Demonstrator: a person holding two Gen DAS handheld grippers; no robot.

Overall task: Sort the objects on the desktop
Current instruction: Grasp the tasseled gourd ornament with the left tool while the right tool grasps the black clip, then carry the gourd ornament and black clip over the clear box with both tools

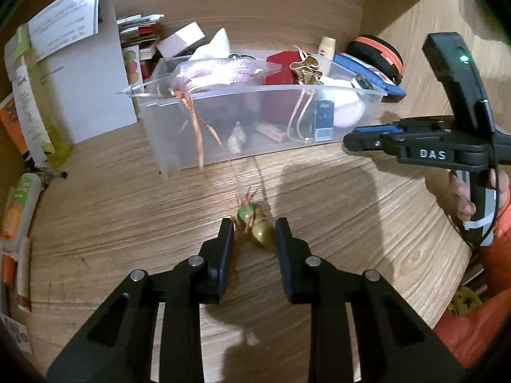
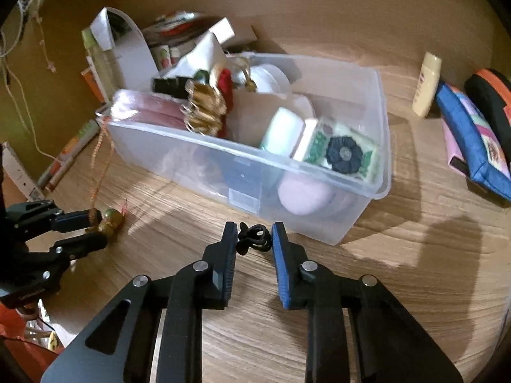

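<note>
Left gripper (image 1: 252, 229): I have it closed on a small green and olive bead charm (image 1: 257, 226) that rests on the wooden desk (image 1: 351, 223).
Right gripper (image 2: 254, 234): I have it closed on a small black hair tie (image 2: 254, 235); the tie sits bunched between the tips, just above the desk.
Charm position: at 12 o'clock from the left gripper, right at the fingertips; only the tips hold it.
Cord (image 1: 198, 127): an orange braided cord runs from the charm up toward 11 o'clock and over the rim of the clear plastic bin (image 1: 255, 121).
Bin position: at 12 o'clock from both grippers, near; it is already crowded with small items.
Risk 1: if I lift the charm away from the bin, I judge the cord may pull taut and drag the pink bag (image 1: 217, 70) it comes from, or tip the bin.
Risk 2: the charm is round and glossy; held at the tips only, it may squirt out.
Risk 3: the tie is thin and springy; it may slip free during the lift.
Risk 4: the two grippers work close together; crossing paths toward the bin could make them collide.
</note>
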